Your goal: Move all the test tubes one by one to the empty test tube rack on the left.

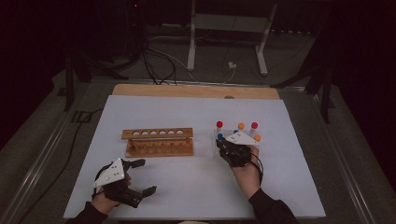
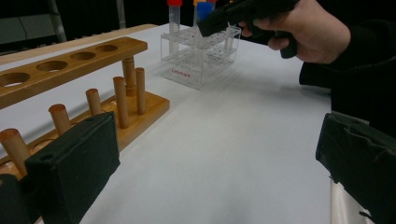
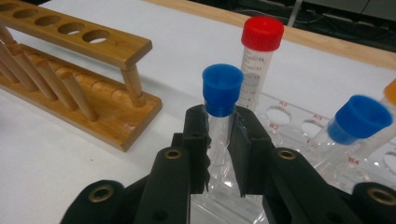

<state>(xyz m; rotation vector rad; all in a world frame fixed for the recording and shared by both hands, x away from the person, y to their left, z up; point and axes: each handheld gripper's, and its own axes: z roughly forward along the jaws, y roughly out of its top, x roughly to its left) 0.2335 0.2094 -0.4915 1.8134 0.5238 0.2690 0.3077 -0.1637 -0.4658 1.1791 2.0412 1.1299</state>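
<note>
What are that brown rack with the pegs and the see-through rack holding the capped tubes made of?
The brown rack looks like smooth, light varnished wood: visible grain, turned pegs. The see-through rack seems clear, glossy hard plastic, perhaps acrylic. The blue-capped tube in the right hand-held gripper appears clear plastic with a matte cap.

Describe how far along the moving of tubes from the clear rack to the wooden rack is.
Done: nothing yet; the wooden rack has every hole empty. In hand: the right gripper is shut on a blue-capped tube standing in the clear rack. The left gripper waits open. Left: lifting this tube across, then the other capped tubes, such as the red-capped tube.
</note>
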